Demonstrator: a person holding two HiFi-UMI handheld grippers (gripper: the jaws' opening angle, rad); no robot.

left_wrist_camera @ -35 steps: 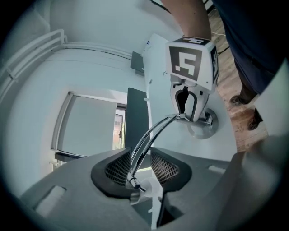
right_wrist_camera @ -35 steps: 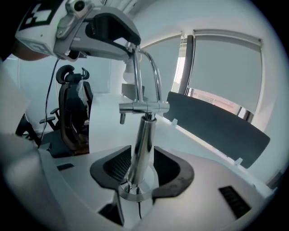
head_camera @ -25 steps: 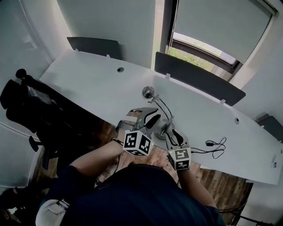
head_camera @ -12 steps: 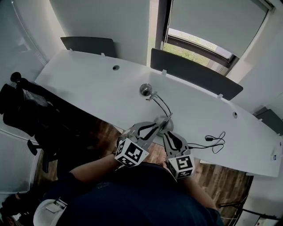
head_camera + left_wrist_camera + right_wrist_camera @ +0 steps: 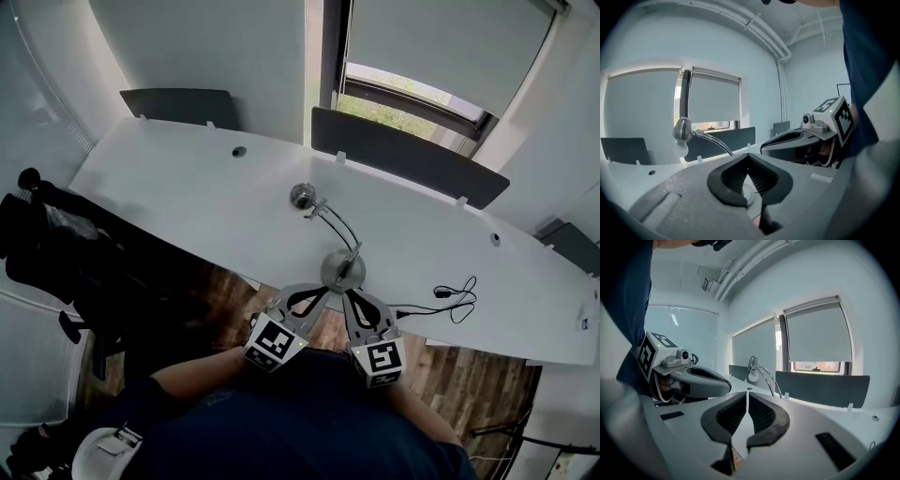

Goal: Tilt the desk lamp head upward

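Observation:
A chrome desk lamp stands near the front edge of the white desk (image 5: 187, 187). Its round base (image 5: 342, 270) carries a curved arm up to the small head (image 5: 302, 195), which points back and left. My left gripper (image 5: 314, 292) hovers just in front of the base, shut, with nothing in it. My right gripper (image 5: 349, 298) is beside it; its jaws are closing to a thin slit and hold nothing. The left gripper view shows the lamp head (image 5: 682, 131) beyond my left gripper (image 5: 748, 157). In the right gripper view the lamp head (image 5: 753, 365) lies past my right gripper (image 5: 747, 393).
Dark divider panels (image 5: 403, 155) (image 5: 178, 101) stand along the desk's far edge below a window with a blind. A black cable (image 5: 455, 305) lies coiled on the desk to the right. A black chair with dark cloth (image 5: 56, 234) is at the left, over wooden floor.
Both grippers have drawn back from the lamp base toward the person's body, and their jaws have gone from wide apart to closed. The lamp has not moved.

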